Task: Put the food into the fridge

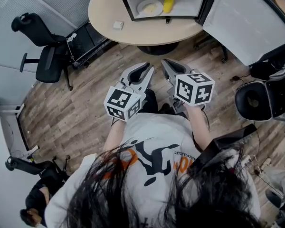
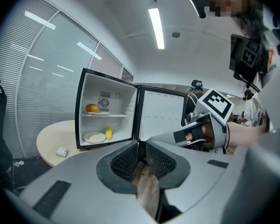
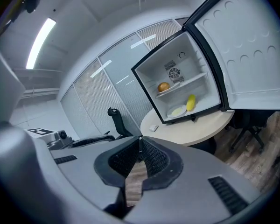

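The person is holding both grippers close to the body, well apart from the bench (image 1: 109, 13), and both are pointing toward 12 o'clock in the head view. The left gripper (image 1: 145, 70) is keeping its jaws pressed together at the tips and is gripping nothing. The right gripper (image 1: 167, 65) is sitting at its 3 o'clock, its jaws likewise closed and empty.

At 12 o'clock from the grippers, the fridge (image 2: 79, 111) is standing on the round bench with its door (image 1: 242, 23) swinging wide toward 3 o'clock. Inside, a yellow food piece (image 1: 168, 2) is lying on the bottom level, just at 3 o'clock of a white plate (image 1: 149, 7). A round orange food item (image 2: 93, 108) is resting on the upper shelf. A small white object (image 1: 118, 25) is lying on the bench at 9 o'clock of the fridge.
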A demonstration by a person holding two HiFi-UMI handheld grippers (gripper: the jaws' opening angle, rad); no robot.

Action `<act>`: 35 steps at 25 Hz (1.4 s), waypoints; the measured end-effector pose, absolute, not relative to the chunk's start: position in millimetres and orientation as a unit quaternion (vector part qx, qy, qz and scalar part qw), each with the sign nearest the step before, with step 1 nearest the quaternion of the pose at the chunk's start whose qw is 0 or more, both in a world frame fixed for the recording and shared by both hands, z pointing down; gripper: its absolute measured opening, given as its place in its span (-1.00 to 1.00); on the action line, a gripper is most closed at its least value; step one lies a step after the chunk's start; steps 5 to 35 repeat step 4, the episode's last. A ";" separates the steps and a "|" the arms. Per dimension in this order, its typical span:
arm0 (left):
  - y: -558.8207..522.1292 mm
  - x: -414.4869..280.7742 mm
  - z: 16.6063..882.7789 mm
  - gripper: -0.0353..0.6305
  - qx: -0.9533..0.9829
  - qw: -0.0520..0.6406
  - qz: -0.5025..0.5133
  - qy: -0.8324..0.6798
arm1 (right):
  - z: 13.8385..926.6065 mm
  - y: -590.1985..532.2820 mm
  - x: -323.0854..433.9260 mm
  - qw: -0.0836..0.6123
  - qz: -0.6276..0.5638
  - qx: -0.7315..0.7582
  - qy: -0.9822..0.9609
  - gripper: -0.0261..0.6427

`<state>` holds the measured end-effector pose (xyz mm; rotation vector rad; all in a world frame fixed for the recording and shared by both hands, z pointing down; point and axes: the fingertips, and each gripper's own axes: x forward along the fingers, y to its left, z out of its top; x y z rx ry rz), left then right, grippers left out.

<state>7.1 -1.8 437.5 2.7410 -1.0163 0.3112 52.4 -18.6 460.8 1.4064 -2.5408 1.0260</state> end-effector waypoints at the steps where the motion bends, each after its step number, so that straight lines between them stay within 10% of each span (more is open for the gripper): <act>1: -2.0 7.3 438.0 -0.70 0.928 0.100 0.105 -0.344 | 461.3 -18.6 53.0 0.031 0.332 0.456 -0.825 -0.83; 35: -3.4 8.4 439.4 -0.70 0.927 0.098 0.104 -0.346 | 463.3 -19.6 55.1 0.031 0.331 0.456 -0.825 -0.83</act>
